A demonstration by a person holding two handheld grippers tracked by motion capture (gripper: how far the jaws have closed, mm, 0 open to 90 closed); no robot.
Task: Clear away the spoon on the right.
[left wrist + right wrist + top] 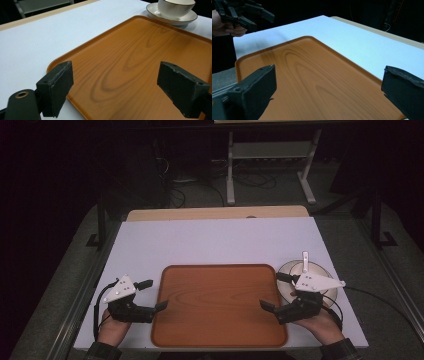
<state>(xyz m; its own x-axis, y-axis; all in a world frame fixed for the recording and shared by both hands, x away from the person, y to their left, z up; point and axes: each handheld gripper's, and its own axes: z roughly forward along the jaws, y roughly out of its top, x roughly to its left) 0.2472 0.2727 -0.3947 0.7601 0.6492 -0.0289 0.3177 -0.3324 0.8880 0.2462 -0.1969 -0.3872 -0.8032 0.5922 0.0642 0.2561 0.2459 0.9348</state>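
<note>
Your tools flank the tray, nothing lifted yet

Left tool [156, 295] and right tool [271, 291] gape empty at the wooden tray's [220, 307] sides on the counter [220, 240]; cup and saucer [327, 272] wait right of it.

A dim room; grey floor [350, 245], white metal frame [270, 155] behind the table.

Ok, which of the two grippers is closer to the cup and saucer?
The right gripper, at the tray's right edge: the cup and saucer sit just behind it. The left gripper is across the tray, at its left edge.
</note>
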